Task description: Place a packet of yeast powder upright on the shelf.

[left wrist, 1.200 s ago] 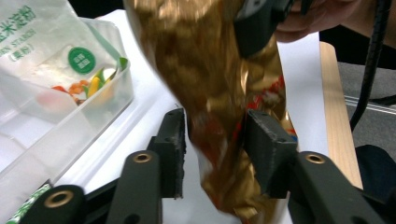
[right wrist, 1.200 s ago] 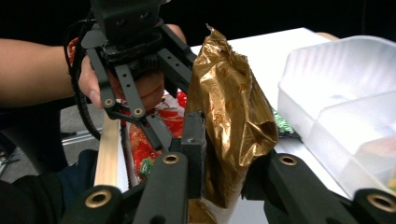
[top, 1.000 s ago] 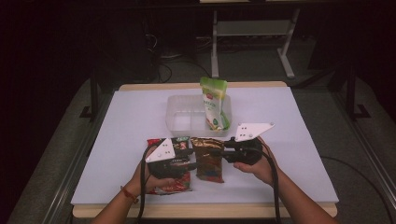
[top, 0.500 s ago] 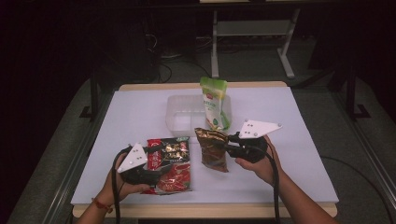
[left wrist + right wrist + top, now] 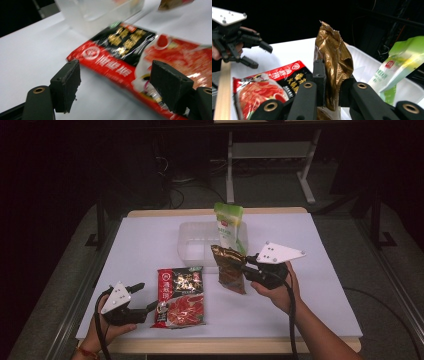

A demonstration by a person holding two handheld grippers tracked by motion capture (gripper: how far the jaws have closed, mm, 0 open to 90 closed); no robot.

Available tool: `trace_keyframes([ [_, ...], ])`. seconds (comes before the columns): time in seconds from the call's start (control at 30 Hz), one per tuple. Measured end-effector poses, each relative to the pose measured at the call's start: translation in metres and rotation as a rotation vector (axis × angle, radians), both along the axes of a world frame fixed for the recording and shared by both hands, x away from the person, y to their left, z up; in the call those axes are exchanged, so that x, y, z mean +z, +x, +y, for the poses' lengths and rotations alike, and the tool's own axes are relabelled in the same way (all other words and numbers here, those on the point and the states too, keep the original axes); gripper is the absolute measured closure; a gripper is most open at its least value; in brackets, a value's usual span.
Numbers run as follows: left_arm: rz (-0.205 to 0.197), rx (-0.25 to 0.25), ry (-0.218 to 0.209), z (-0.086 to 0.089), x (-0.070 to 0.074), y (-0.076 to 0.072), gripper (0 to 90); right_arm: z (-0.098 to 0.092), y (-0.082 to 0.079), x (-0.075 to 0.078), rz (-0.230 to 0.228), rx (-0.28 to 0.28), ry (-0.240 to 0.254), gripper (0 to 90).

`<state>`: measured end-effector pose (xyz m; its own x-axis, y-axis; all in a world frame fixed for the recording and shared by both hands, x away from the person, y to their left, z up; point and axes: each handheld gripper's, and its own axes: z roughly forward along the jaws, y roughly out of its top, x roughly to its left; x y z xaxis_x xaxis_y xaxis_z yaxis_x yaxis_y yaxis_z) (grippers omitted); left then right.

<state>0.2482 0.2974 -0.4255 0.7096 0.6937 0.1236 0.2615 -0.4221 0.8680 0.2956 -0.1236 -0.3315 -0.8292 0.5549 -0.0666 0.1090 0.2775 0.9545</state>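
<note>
The jaws of our right gripper (image 5: 329,82) were clenched on a crumpled brown foil pouch (image 5: 334,62), which stood nearly upright between them, its torn top uppermost; from the high view we saw the same pouch (image 5: 230,267) held off the white worktop (image 5: 140,250), just in front of a clear plastic tub (image 5: 197,247). A green and white packet (image 5: 229,227) leaned in that tub at its right side — in the right gripper view it (image 5: 397,67) rose tilted from the tub's pale wall (image 5: 362,62). The jaws of our left gripper (image 5: 116,86) stood wide apart and grasped nothing; between them, and a little beyond, lay a red and black sachet (image 5: 140,52) flat on the worktop, one jaw over its near edge though we could not tell whether it touched. In the high view the left gripper (image 5: 145,297) sat near the front left corner, just beside the sachet (image 5: 180,297), with the left hand (image 5: 107,327) behind it — well apart from the right hand (image 5: 277,290).
</note>
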Motion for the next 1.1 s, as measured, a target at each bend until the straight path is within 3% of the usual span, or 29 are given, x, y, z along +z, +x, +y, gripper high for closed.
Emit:
trace_keyframes([
  [0.33,0.0,0.028,-0.021,0.004,-0.008,-0.002,21.6,0.011,0.01,0.009,-0.028,-0.063,0.015,80.8],
  [0.67,0.016,0.02,-0.033,0.003,-0.011,-0.001,21.4,0.029,0.027,0.02,-0.056,-0.14,0.042,81.2],
  [1.1,0.021,0.014,-0.041,0.003,-0.012,-0.002,21.1,0.058,0.059,0.022,-0.047,-0.227,0.071,81.6],
])
